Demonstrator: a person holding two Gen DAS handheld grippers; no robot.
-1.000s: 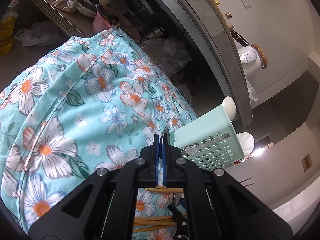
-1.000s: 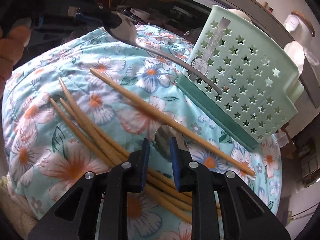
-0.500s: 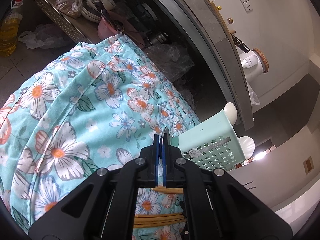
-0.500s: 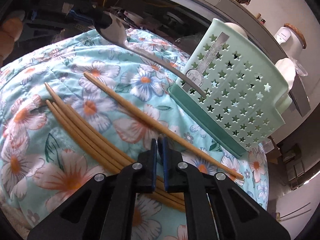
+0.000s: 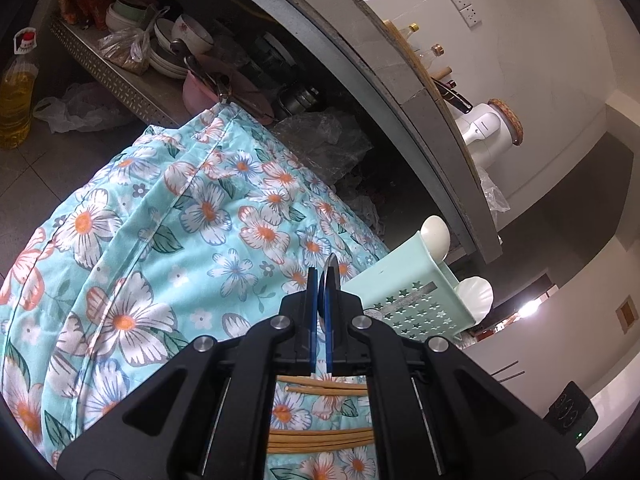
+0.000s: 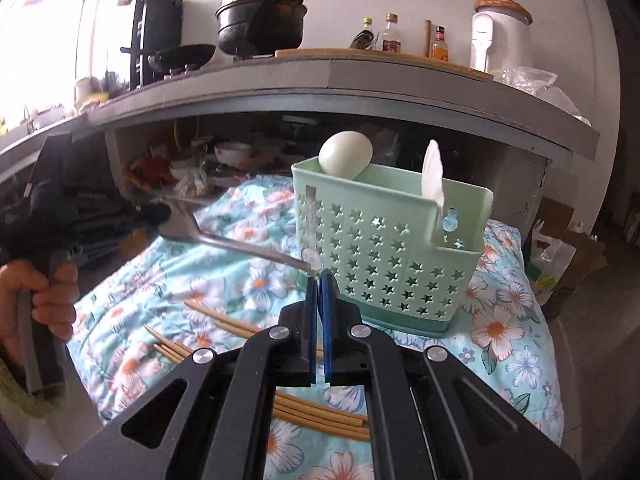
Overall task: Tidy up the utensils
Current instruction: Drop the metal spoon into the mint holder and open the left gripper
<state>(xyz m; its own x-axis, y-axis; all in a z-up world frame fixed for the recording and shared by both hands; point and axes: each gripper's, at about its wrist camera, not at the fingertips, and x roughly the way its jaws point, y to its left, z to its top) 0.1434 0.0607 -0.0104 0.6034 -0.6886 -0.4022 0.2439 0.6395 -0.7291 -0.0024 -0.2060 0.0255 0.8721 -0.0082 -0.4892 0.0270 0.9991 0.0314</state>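
Right wrist view: a hand [image 6: 36,296] at left grips the left gripper [image 6: 160,214], clamped on a metal spoon [image 6: 240,242] whose handle the closed right gripper [image 6: 319,280] pinches, before the green caddy [image 6: 392,252] on floral cloth [image 6: 500,328].

I see the utensil basket [image 6: 390,240] standing on the cloth-covered surface [image 6: 500,320], right of centre and toward its far edge. Two spoons [image 6: 346,154] stand in it. The chopsticks [image 6: 320,416] lie nearer, left of it. A counter [image 6: 360,80] runs behind.
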